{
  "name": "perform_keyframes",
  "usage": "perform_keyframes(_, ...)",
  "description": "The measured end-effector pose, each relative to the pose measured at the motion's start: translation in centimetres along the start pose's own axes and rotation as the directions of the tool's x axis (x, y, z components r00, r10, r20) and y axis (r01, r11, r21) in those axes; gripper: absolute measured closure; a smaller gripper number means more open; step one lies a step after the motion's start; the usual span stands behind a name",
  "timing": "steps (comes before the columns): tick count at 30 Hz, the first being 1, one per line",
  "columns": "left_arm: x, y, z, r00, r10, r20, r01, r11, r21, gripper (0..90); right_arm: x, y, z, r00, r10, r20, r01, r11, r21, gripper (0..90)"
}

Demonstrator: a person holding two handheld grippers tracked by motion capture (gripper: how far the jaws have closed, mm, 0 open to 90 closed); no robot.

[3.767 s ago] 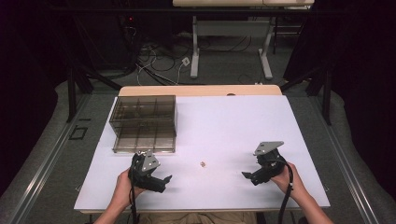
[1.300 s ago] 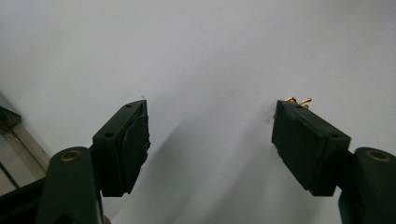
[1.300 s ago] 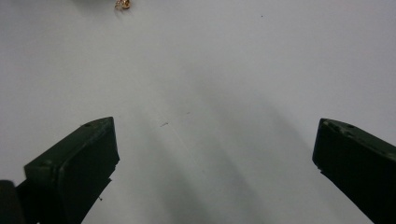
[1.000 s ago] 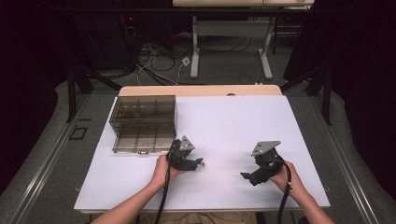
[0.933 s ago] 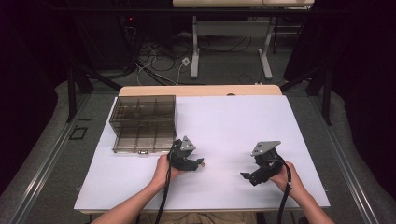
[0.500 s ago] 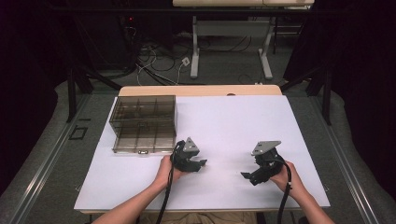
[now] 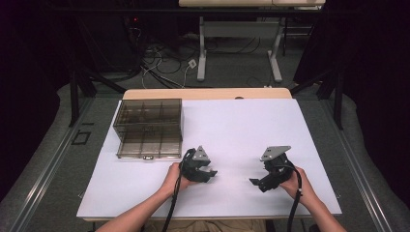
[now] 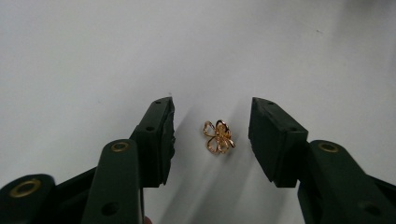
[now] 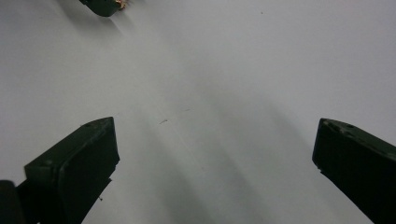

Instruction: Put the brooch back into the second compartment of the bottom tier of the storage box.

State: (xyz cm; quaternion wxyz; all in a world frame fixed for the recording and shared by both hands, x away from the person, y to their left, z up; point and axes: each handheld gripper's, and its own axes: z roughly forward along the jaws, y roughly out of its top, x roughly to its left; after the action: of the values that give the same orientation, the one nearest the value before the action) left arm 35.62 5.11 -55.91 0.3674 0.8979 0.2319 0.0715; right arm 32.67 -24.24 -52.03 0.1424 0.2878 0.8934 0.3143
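Note:
A small gold flower-shaped trinket (image 8: 218, 137) lies on the white table sheet, between the two jaws of my left gripper (image 8: 211, 135). The jaws have just been closing in on it, and a gap remains on each side, so the pads do not touch it. From above, the left gripper (image 7: 209, 171) sits low on the sheet near the middle. My right gripper (image 7: 256, 183) rests on the sheet to the right, its jaws (image 9: 215, 154) spread wide with only bare sheet between them.
A smoky transparent compartment box (image 7: 149, 126) with its lid open stands at the back left of the white sheet (image 7: 241, 125). Beyond the table's far edge are cables and the legs of another desk (image 7: 203, 53).
The left gripper came from the front left to the middle of the sheet, over the trinket. In the last second it edged slightly right. The right gripper kept still.

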Motion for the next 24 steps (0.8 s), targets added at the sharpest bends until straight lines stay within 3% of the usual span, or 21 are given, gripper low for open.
perform_keyframes(17, -0.51, -0.02, -0.01, 0.9974, 0.068, 0.021, -0.068, 0.9976, 0.004, 79.1, 0.1, 0.0, 0.06, 1.0, -0.003, -0.001, 0.003, 1.0, 0.007, 0.0)
perform_keyframes(24, -0.31, -0.11, -0.11, 0.9981, 0.048, 0.038, -0.048, 0.9988, -0.004, 80.2, 0.15, 0.03, 0.05, 1.0, -0.007, -0.006, 0.007, 0.9999, 0.011, 0.0)
